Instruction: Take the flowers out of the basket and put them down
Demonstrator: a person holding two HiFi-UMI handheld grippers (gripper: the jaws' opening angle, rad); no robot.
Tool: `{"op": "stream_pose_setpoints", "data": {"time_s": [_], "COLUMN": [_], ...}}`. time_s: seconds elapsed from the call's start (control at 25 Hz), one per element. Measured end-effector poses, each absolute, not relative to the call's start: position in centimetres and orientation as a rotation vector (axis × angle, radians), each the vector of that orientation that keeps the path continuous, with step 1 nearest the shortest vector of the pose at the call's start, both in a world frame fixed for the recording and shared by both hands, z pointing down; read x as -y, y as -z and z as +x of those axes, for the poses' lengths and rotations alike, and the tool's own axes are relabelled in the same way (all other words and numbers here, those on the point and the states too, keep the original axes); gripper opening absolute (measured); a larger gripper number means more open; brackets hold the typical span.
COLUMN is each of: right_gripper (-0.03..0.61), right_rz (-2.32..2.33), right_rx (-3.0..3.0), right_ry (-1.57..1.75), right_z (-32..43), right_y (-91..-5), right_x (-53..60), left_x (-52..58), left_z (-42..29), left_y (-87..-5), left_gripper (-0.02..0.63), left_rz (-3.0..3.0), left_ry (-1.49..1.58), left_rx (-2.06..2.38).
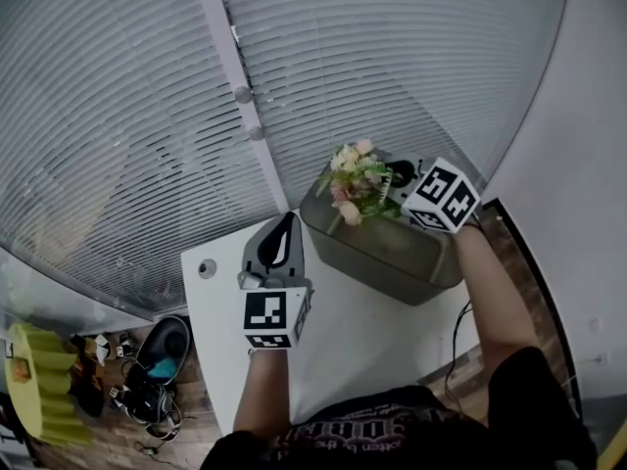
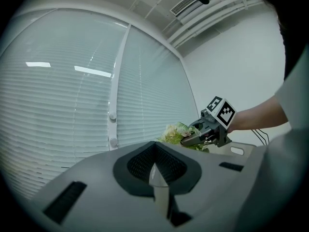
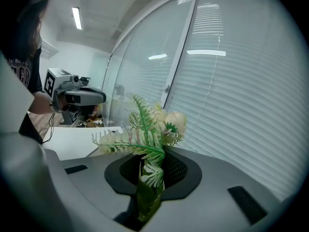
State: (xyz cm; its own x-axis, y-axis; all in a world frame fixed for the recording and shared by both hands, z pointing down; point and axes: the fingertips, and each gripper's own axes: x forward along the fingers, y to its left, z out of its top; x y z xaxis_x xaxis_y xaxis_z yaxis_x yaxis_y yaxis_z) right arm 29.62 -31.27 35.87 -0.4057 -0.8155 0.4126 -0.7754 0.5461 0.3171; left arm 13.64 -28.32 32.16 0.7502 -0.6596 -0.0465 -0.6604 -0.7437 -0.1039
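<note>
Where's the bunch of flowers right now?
Head view, right of centre: the flower bunch is clamped in the right claw, above the far corner of the grey basket on the white table, with the window blinds behind.

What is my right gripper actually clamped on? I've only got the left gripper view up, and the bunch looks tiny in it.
Observer: In the right gripper view, the right gripper has its jaws closed on the green stems of the flowers. A fern frond and pale blooms stand up past the jaws.
Operator: Is the bunch out of the basket?
Observer: The head view shows the flowers above the far end of the grey basket. I can't tell whether the stem ends are clear of its rim.
Operator: Where's my left gripper compared with that?
Observer: The left gripper is over the white table, just left of the basket and not in it.
</note>
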Motion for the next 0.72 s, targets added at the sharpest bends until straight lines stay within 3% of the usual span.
{"op": "stream_pose_setpoints", "data": {"time_s": [0.72], "right_gripper": [0.069], "right_rz": [1.320], "right_rx": [2.284], "right_ry": [0.154], "right_z": [27.5], "right_y": [-32.6], "right_x": [30.0], "left_x": [27.0], "left_z": [11.9], "left_y": [-31.3], "left_gripper": [-0.002], "left_rz": [-2.835], "left_ry": [-0.032], "left_rx": [-1.041]}}
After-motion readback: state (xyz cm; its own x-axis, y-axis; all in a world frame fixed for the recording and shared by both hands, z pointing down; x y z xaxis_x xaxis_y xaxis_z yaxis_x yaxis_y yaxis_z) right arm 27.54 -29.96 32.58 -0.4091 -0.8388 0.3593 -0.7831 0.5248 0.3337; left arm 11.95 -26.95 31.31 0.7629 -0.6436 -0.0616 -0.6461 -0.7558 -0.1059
